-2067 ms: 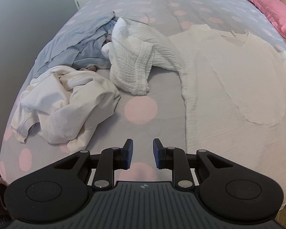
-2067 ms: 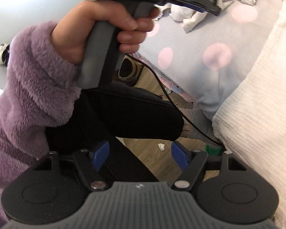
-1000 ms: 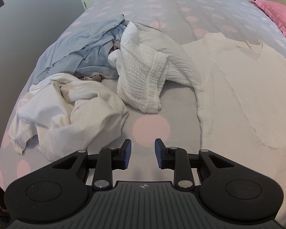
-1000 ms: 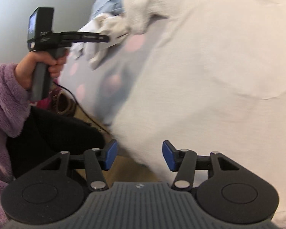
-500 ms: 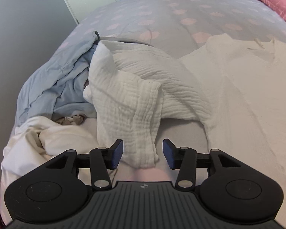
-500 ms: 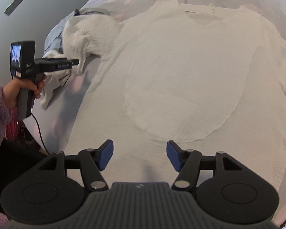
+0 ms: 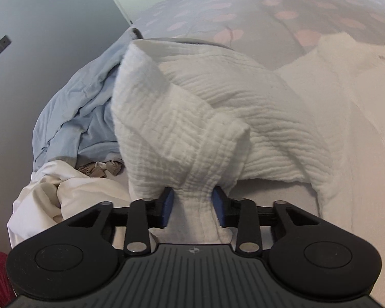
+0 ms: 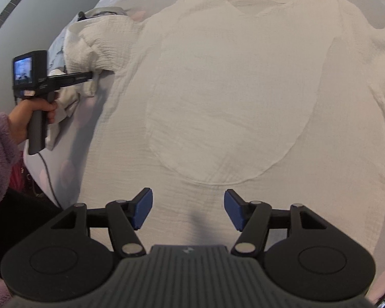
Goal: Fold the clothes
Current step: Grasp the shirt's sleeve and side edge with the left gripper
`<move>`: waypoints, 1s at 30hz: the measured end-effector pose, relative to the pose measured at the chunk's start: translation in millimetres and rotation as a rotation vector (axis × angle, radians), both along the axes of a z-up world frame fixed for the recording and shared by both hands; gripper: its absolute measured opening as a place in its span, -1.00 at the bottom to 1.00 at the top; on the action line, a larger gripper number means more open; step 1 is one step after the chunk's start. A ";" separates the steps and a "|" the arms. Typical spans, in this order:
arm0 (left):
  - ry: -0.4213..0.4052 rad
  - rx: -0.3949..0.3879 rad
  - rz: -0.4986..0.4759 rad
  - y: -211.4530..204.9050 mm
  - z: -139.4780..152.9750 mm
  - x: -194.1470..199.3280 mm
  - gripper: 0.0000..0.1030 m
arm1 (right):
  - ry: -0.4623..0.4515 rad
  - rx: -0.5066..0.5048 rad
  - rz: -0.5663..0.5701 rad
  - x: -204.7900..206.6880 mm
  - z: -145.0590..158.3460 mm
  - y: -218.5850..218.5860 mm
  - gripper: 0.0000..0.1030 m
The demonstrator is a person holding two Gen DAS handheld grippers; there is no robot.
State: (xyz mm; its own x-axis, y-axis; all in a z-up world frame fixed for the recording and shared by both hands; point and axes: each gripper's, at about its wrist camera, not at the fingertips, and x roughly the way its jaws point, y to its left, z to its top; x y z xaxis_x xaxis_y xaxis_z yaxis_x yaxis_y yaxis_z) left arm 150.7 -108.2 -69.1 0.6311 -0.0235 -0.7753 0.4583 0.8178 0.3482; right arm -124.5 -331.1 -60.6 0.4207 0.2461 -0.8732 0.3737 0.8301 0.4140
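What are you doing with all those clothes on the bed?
A person is folding clothes with a gripper in each hand. The left gripper is closing on the bunched sleeve end of a white crinkly garment, which lies spread flat on the spotted bed. The right gripper hangs open over the garment's lower part, gripping nothing. A blue garment and a cream one lie crumpled nearby.

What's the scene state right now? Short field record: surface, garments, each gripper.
surface: bed with grey pink-dotted cover
spread garment: white crinkle top, laid flat, neckline away from the camera
sleeve: bunched crinkle sleeve of that top
other clothes: light blue garment, cream garment, both crumpled
left gripper: jaws closing, sleeve between them
right gripper: open over the top's lower part, holds nothing
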 end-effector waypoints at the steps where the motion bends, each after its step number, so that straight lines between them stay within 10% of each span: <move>1: 0.006 -0.019 0.006 3.0 3.0 0.4 -0.70 | 0.007 -0.007 -0.005 -0.1 -1.2 -0.4 0.26; 15: -0.012 -0.212 -0.027 22.0 63.9 -24.1 -0.99 | -0.003 -0.055 -0.036 -6.9 6.5 4.4 0.26; 19: -0.060 -0.180 -0.054 8.3 52.8 -29.9 -0.15 | -0.006 -0.060 -0.036 -5.9 8.0 6.6 0.26; 30: -0.048 -0.102 -0.047 -24.9 16.9 -9.4 -0.04 | 0.030 -0.038 -0.055 -3.3 -1.9 -2.1 0.26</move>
